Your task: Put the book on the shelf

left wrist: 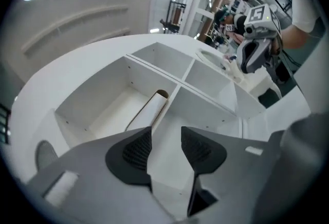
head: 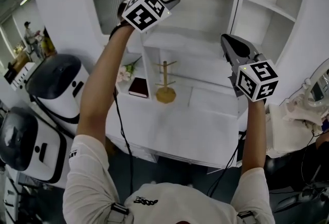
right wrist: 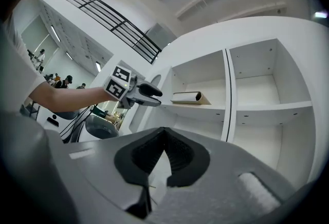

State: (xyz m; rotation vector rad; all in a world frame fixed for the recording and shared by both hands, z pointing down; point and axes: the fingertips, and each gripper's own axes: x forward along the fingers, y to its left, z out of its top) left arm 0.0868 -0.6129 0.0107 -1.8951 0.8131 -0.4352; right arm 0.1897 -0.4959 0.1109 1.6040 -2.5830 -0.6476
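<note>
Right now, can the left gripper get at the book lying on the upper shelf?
Probably yes. The left gripper is held up at that shelf, with its jaws apart and nothing between them. The book lies just ahead of them in the open-fronted compartment, with nothing in the way.

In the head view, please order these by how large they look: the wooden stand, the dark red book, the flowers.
1. wooden stand
2. dark red book
3. flowers; the left arm partly hides them, so this last rank is unsure.
</note>
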